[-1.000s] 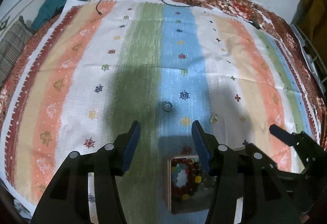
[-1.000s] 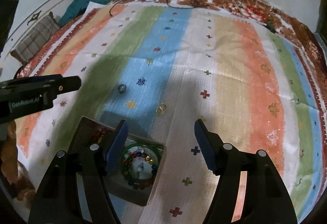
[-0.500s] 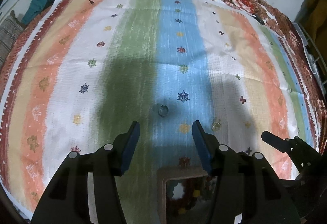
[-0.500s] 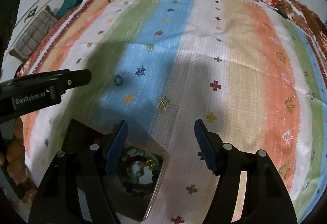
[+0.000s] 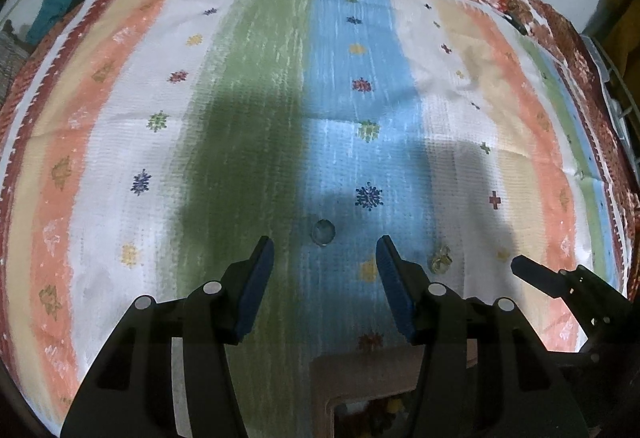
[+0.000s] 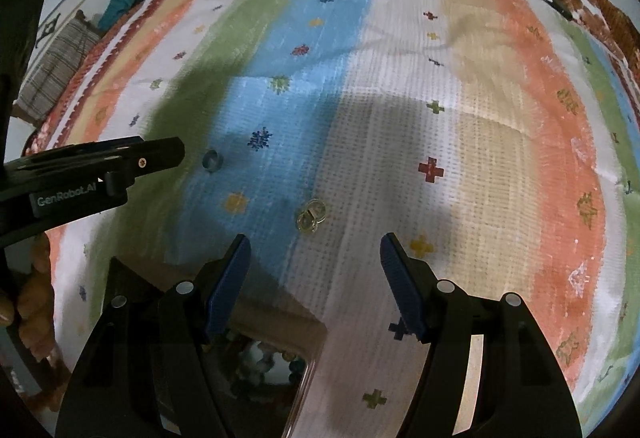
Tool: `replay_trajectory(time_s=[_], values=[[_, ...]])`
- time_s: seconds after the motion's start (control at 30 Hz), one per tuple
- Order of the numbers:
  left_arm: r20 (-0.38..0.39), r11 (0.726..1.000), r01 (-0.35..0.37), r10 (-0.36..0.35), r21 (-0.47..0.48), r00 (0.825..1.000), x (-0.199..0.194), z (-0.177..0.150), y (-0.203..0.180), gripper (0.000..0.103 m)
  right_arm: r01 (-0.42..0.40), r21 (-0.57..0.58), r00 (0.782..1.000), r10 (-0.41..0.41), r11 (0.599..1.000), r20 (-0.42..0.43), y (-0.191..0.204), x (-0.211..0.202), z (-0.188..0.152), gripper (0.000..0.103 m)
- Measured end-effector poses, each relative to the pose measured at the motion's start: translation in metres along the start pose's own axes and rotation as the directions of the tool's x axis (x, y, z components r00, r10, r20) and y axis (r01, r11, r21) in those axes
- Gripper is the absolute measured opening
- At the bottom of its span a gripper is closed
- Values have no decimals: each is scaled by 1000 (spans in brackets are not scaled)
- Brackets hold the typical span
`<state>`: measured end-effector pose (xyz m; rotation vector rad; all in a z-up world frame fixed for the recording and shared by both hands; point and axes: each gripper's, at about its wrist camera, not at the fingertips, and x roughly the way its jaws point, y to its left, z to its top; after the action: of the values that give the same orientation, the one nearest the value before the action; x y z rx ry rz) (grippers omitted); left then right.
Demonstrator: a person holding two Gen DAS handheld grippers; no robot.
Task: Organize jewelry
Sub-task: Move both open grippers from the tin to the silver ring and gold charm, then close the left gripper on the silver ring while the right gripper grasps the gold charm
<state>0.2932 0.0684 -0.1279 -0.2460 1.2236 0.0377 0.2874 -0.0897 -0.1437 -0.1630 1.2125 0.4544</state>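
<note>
— Where is the jewelry sitting right now?

— Two loose pieces are lying on the striped cloth (image 5: 248, 118). A dark ring (image 5: 323, 232) is resting on the blue stripe just ahead of the left gripper (image 5: 326, 252), roughly centred between its fingertips. A small gold cluster (image 6: 311, 219) — earrings or linked rings, too small to tell — is lying near the blue-and-white border, just ahead of the right gripper (image 6: 314, 252). The jewelry box (image 6: 276, 354) is sitting below both tools, with beaded bracelets (image 6: 260, 362) showing inside it.

— And the grippers?

— Both are spread wide and carrying nothing.

— How is the ring going to handle?

— I'm judging it light, rigid and smooth — likely to skate or flip on the weave if one pad reaches it first. It is lying flat, so I'd be closing across its outer edge, low against the cloth.

— The gold piece?

— Probably lighter still, and looking like separate parts touching. I'd be pinching across the middle where they overlap, gently, so nothing bends or drops away.

— Any snag risk?

— The cloth is soft, so pads pressing too low could be gathering fabric along with the metal.
</note>
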Motion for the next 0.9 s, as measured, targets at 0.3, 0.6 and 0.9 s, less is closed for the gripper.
replay_trajectory(time_s=[0.3, 0.6, 0.9], values=[[-36, 1000, -11, 11, 13, 999, 22, 8, 0, 51, -4, -5, 1000, 4, 1000, -20, 1, 11, 8, 67], [-79, 998, -23, 27, 50, 996, 40, 12, -4, 48, 9, -22, 999, -10, 1000, -47, 0, 26, 13, 67], [-100, 998, -24, 29, 54, 995, 53, 18, -1, 37, 0, -6, 996, -1, 1000, -90, -4, 43, 18, 55]])
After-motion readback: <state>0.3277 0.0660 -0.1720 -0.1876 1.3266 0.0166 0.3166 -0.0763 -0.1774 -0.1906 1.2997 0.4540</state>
